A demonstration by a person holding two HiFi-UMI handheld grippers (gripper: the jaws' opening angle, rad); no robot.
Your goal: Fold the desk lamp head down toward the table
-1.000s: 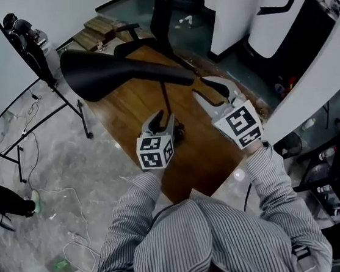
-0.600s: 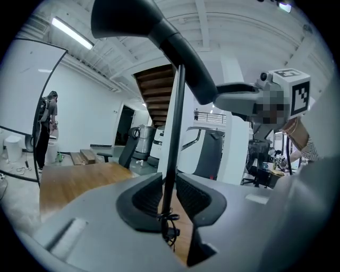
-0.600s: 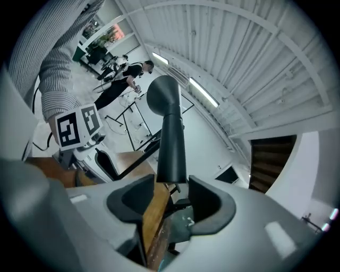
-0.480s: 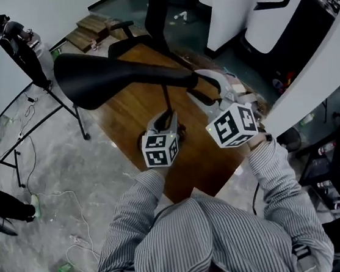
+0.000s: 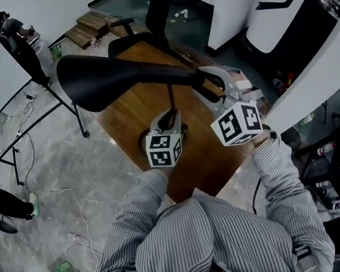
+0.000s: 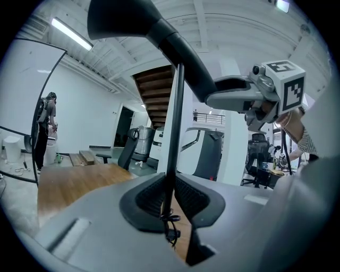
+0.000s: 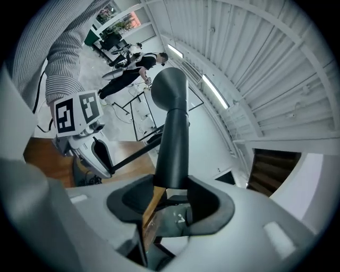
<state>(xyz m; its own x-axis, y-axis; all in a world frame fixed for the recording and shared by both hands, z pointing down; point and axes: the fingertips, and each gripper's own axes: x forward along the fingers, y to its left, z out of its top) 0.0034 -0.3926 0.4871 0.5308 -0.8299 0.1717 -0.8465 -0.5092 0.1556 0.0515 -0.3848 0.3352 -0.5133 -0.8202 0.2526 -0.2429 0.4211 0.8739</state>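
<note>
The black desk lamp head [image 5: 107, 78] stretches out level over the wooden table [image 5: 124, 116], and its thin pole [image 5: 170, 98] runs down to the base. My left gripper [image 5: 169, 120] has just been closing its jaws and is shut on the pole [image 6: 172, 133], low down near the base. My right gripper [image 5: 211, 85] has just opened its jaws wide. It stands open around the thick neck [image 7: 172, 143] behind the head, with the neck lying between its pads. The right gripper [image 6: 220, 91] also shows in the left gripper view, and the left gripper [image 7: 103, 159] in the right gripper view.
A black office chair [image 5: 158, 10] stands beyond the table's far end. At the left, a stand on tripod legs [image 5: 24, 51] with cables on the marble floor. White cabinets [image 5: 279, 20] rise at the right. A person [image 7: 133, 69] stands far off.
My right gripper has rolled and moved from beside the lamp's neck to around it, with its jaws wider. My left gripper's jaws have closed on the pole. The lamp head stays level.
</note>
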